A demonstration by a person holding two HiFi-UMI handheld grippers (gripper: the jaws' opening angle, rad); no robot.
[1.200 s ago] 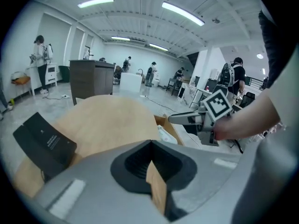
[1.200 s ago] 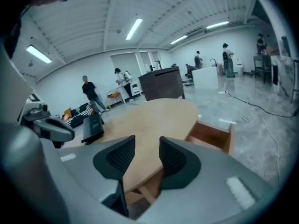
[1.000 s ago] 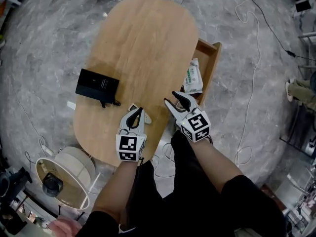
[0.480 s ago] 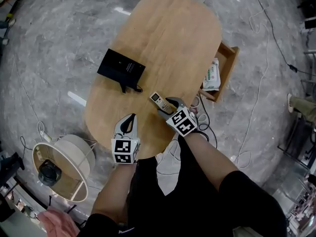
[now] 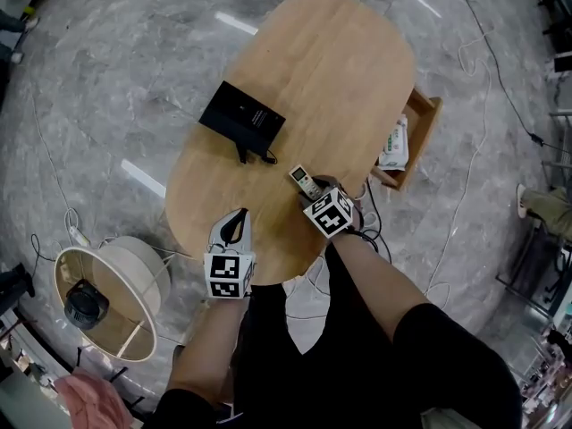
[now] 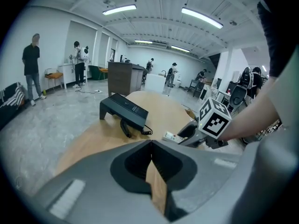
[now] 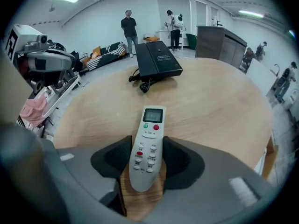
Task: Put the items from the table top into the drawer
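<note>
A white remote (image 7: 148,143) lies lengthwise between my right gripper's (image 7: 148,143) jaws, display end pointing away, and both pads press its sides. In the head view the remote (image 5: 306,180) sticks out ahead of that gripper (image 5: 315,191) near the table's front right edge. A black box (image 5: 242,115) with a coiled cable sits further back on the wooden table (image 5: 331,70). My left gripper (image 6: 151,146) is shut with nothing in it, over the near table edge (image 5: 236,223). The open drawer (image 5: 424,123) at the table's right side holds a white packet (image 5: 394,144).
A round white lamp-like object (image 5: 107,298) stands on the floor at the lower left. Cables (image 5: 465,141) trail over the grey floor right of the drawer. The black box (image 7: 157,58) lies beyond the remote. Several people (image 6: 32,64) stand far off in the room.
My right gripper has swung from beside the drawer to the remote and closed round it. My left gripper has drawn back toward the near table edge.
</note>
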